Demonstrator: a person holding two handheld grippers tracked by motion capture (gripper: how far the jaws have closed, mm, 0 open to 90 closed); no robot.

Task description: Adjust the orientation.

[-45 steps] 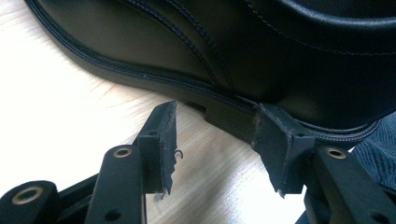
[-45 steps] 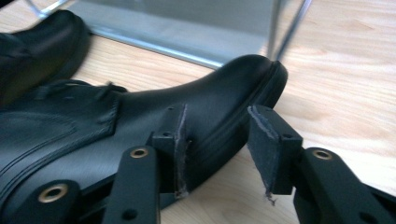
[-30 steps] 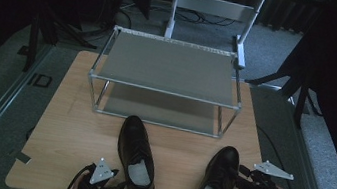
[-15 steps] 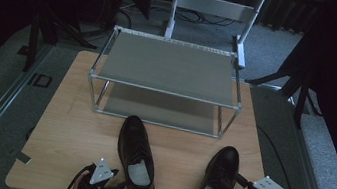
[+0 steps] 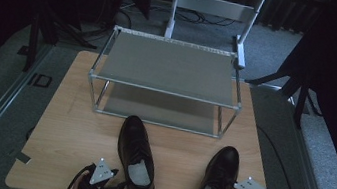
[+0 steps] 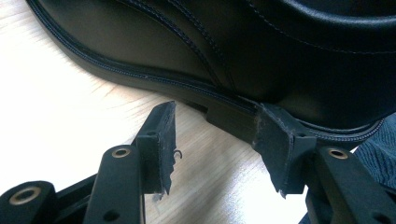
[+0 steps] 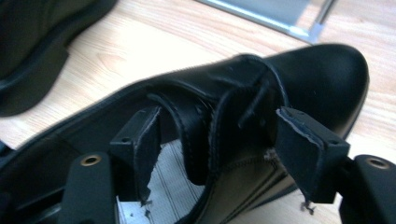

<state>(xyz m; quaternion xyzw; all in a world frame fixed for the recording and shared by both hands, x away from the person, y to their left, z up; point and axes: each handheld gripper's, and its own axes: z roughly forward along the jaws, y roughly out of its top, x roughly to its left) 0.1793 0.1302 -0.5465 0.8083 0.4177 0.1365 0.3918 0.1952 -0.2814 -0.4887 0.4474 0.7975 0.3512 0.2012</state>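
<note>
Side by side on the light wooden table [image 5: 76, 126], two black leather lace-up shoes. Left tongs [image 6: 215, 140] gape beside the left shoe [image 5: 135, 163]; right tongs [image 7: 215, 149], just opening, straddle the right shoe's [image 5: 216, 182] collar unpinched.

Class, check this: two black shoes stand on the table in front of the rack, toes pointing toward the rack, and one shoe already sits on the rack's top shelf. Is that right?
Not quite. The high view shows the rack's top shelf bare; no shoe sits on it. The rest holds: the left shoe and right shoe both stand on the table in front of the rack, toes pointing toward it.
</note>
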